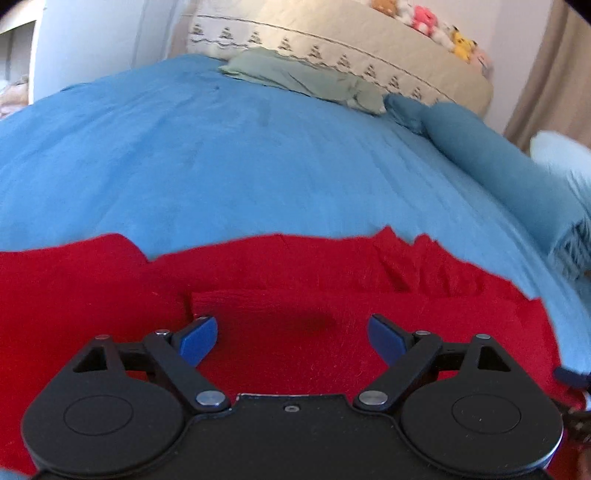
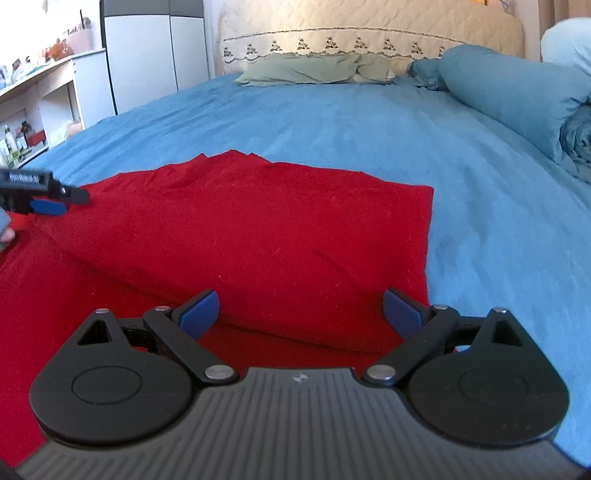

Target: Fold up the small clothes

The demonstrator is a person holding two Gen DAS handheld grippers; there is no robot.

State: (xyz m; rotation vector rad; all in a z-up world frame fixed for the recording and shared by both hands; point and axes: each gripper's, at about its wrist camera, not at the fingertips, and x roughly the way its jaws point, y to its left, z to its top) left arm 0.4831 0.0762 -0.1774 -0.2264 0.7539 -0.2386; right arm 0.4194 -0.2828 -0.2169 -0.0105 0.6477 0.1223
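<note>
Lying flat on the blue bed cover [image 2: 332, 122], near the front edge of the bed: a red garment [image 2: 258, 236], partly folded, with one layer laid over another and a soft fold ridge running across it close to the right tool. Showing a straight right edge and a small peak at the far edge in the right wrist view. In the left wrist view, showing wrinkles at the far right part and a smaller folded flap [image 1: 266, 306] just beyond the tool.

Hovering low over the red cloth: the left tool [image 1: 291, 338], spread wide, nothing between its blue pads [image 1: 201, 338], only the cloth below them. No earlier picture to compare.

Also standing wide apart: the right tool [image 2: 301, 314], with blue pads [image 2: 201, 312] on both sides of the fold ridge, not pinching it. Pointing down toward the near right part of the garment.

Appearing at the left edge of the right wrist view: the left tool [image 2: 48, 201] again, seen from the side above the left part of the cloth.

Resting at the far end of the bed: a green pillow [image 2: 310, 70] against a cream headboard [image 2: 369, 33], and a rolled blue duvet [image 2: 509, 96] at the far right. Sitting on top of the headboard in the left wrist view: some plush toys [image 1: 424, 18]. Standing at the far left: a white cupboard [image 2: 147, 51] and shelves [image 2: 33, 110].
</note>
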